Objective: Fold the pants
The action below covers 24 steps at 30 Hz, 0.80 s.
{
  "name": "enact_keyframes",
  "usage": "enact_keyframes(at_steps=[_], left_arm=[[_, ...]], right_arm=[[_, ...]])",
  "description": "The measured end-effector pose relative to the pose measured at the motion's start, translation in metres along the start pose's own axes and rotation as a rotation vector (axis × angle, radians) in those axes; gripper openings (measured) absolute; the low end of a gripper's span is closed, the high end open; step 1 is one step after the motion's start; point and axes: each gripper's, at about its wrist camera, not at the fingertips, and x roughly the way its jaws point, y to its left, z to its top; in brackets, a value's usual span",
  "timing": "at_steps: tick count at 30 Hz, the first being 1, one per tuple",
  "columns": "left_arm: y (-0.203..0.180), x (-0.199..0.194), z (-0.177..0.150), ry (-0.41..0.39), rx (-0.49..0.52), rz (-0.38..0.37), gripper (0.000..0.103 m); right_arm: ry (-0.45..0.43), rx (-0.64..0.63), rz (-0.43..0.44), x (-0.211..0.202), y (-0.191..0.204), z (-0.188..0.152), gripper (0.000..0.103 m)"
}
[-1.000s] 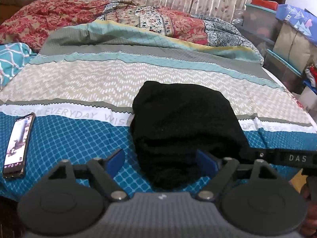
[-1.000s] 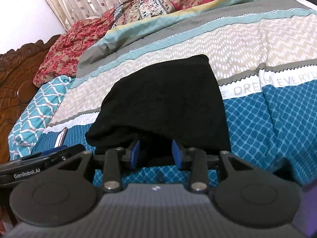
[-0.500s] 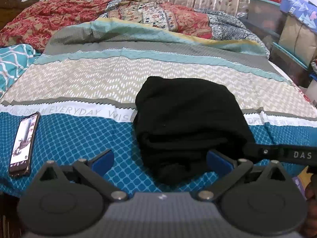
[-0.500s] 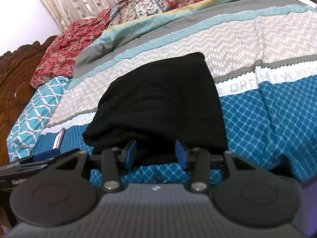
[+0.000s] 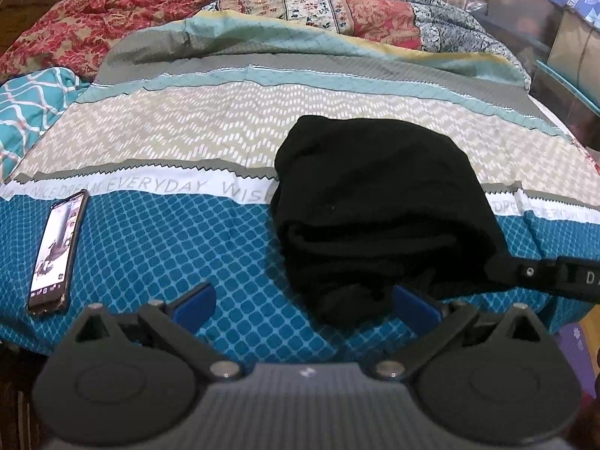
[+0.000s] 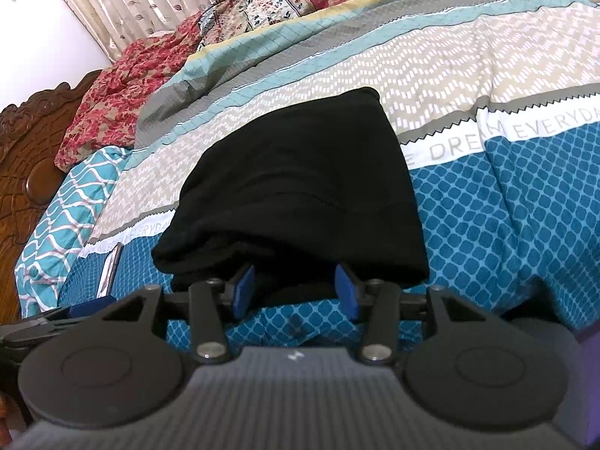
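the bed cover (image 5: 180, 247), striped in grey, teal, beige zigzag and blue lattice with a white band of lettering, fills most of both views. crumpled red floral bedding (image 5: 93, 22) lies across the top of the left wrist frame, and sits at upper left in the right wrist frame. only the right wrist view shows the carved wooden headboard (image 6: 26, 157) along its left edge and the leaf-print curtain (image 6: 142, 3) at the top; only the left wrist view shows stacked storage boxes (image 5: 562, 37) at upper right.

the black pants (image 5: 378, 210), folded into a thick bundle, lie on the cover right of centre in the left wrist frame, across the lettered band and the blue lattice. in the right wrist view they fill the centre, the layered fold edge facing the camera.

the left gripper (image 5: 300, 303) stands spread as wide as it goes, its jaws just widened, holding nothing; the near corner of the bundle lies between its blue pads without touching them. the right gripper (image 6: 294, 292) is about half open, jaws just opening, the bundle's near edge in the gap, pads not visibly pressing on the cloth.

a phone (image 5: 56, 255), screen lit, lies at lower left of the left wrist frame; the right wrist view catches only its edge.
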Motion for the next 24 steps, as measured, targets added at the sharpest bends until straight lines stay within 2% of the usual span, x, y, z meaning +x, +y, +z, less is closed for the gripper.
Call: enact_keyframes(at_steps=[24], left_arm=[[0.0043, 0.0074, -0.0086, 0.044, 0.029, 0.092, 0.103]], right_arm=[[0.004, 0.006, 0.014, -0.0043, -0.005, -0.0037, 0.051]])
